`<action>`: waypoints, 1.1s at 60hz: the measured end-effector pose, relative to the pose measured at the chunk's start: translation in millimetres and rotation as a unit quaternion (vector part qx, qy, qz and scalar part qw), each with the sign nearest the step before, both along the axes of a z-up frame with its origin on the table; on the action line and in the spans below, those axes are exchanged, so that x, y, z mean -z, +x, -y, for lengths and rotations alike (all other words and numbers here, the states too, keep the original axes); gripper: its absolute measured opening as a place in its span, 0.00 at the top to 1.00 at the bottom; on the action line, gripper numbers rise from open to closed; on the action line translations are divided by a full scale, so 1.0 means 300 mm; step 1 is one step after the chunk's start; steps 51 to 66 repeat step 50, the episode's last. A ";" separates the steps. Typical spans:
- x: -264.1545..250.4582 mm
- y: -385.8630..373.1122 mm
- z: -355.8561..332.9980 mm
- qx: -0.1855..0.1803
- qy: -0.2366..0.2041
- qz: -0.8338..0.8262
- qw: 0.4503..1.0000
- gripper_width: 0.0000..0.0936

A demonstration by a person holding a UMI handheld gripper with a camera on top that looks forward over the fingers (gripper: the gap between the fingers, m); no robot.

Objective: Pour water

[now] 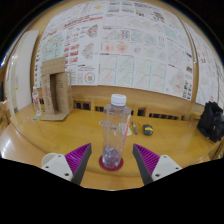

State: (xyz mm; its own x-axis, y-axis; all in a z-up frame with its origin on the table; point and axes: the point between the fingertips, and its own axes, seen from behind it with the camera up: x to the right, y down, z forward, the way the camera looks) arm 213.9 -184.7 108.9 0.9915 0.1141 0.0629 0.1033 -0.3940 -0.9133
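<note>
A clear plastic water bottle (115, 128) with a white cap stands upright on the wooden table (40, 135), on a small red coaster (111, 163). It stands between my gripper's (112, 160) two fingers, with a gap on each side. The fingers are open, their magenta pads (78, 155) facing the bottle's base. A second clear bottle (38, 103) stands far off to the left, beside a wooden rack.
A wooden rack (55, 88) stands at the back left of the table. A black bag (211, 122) sits at the right. A small yellow-and-dark object (148, 129) lies behind the bottle. A wall of posters (120, 45) runs behind the table.
</note>
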 end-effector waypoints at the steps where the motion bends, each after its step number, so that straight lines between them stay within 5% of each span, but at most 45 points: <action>1: -0.007 -0.001 0.031 0.004 -0.004 0.000 1.000 0.10; 30: -0.164 -0.158 0.927 0.092 -0.056 -0.002 0.994 0.09; 66: -0.193 -0.173 1.022 0.104 -0.046 -0.011 0.993 0.09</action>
